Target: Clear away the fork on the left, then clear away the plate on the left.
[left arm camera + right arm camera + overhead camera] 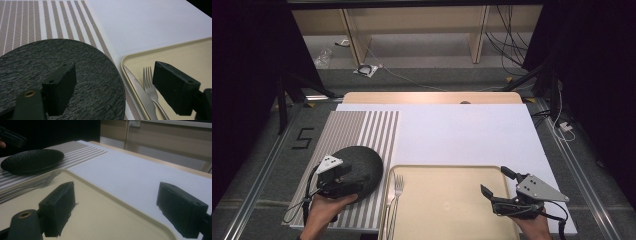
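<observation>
My left gripper (112,92) hangs wide open over the slate plate (360,167) — stiff, heavy, brittle — best pinched at its rim; right gripper (497,187) open too.

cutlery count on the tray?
2. A fork and a knife lie side by side along the beige tray's left edge, the knife nearer the rim, next to the black plate. Their handles run out of frame, so more may be hidden.

A wooden table (432,97) carried a white sheet (462,135), with a striped placemat (347,131) at centre-left and a beige tray (452,200) at bottom centre.
</observation>
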Tool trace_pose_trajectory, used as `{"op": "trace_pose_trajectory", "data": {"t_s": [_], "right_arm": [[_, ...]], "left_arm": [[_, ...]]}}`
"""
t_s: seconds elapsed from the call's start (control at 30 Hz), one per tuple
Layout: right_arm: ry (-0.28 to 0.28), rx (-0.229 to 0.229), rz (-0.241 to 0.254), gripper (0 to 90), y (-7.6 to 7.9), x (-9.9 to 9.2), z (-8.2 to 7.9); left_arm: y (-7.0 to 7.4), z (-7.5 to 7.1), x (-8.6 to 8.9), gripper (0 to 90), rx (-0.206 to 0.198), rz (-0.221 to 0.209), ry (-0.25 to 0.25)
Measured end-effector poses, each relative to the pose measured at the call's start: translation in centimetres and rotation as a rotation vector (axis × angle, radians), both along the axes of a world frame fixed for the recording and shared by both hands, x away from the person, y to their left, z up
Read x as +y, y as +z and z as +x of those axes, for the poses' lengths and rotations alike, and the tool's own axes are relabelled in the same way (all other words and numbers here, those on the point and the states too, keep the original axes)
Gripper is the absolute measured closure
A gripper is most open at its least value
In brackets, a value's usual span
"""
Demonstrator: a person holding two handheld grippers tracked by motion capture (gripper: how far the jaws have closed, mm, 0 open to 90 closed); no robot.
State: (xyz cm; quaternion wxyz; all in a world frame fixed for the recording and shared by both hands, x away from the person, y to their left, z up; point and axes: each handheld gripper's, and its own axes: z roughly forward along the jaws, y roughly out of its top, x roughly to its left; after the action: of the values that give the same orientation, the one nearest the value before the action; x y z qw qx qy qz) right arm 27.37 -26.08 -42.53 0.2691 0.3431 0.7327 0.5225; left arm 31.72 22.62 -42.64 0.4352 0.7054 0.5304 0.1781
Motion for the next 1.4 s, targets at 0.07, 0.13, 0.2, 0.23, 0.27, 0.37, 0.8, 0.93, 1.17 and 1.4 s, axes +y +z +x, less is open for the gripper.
{"op": "trace_pose_trajectory", "data": {"t_s": [0.07, 0.13, 0.2, 0.23, 0.27, 0.37, 0.8, 0.93, 1.17, 1.4], "right_arm": [[0.0, -0.004, 0.005, 16.2, 0.0, 0.0, 0.0], [-0.002, 0.0, 0.006, 16.2, 0.0, -0.1, 0.0], [-0.001, 0.002, 0.004, 16.2, 0.0, -0.1, 0.0], [0.0, 0.001, 0.005, 16.2, 0.0, -0.1, 0.1], [0.0, 0.001, 0.006, 16.2, -0.1, -0.1, 0.1], [0.002, 0.0, 0.004, 16.2, 0.0, -0.1, 0.0], [0.002, 0.001, 0.004, 16.2, 0.0, 0.0, 0.0], [0.003, 0.001, 0.001, 16.2, 0.0, 0.0, 0.0], [-0.001, 0.001, 0.005, 16.2, 0.0, -0.1, 0.0], [-0.001, 0.0, -0.003, 16.2, 0.0, 0.1, -0.2]], "left_arm": [[-0.1, -0.1, 0.3, 18.9, -0.003, -0.007, 0.024], [-0.2, -0.2, 0.6, 18.9, -0.005, -0.027, 0.05], [-0.2, -0.3, 0.9, 19.0, -0.006, -0.034, 0.064], [-0.2, -0.4, 1.0, 18.9, -0.004, -0.039, 0.07], [-0.2, -0.4, 1.0, 18.7, -0.004, -0.039, 0.07], [-0.4, -0.5, 1.4, 18.6, 0.006, -0.061, 0.091], [-1.1, -1.1, 3.4, 17.7, 0.044, -0.14, 0.188], [-1.2, -1.3, 3.7, 17.5, 0.056, -0.138, 0.213], [-1.5, -1.7, 4.8, 17.4, 0.072, -0.217, 0.266], [-1.8, -2.1, 5.6, 17.2, 0.094, -0.243, 0.296]]}}
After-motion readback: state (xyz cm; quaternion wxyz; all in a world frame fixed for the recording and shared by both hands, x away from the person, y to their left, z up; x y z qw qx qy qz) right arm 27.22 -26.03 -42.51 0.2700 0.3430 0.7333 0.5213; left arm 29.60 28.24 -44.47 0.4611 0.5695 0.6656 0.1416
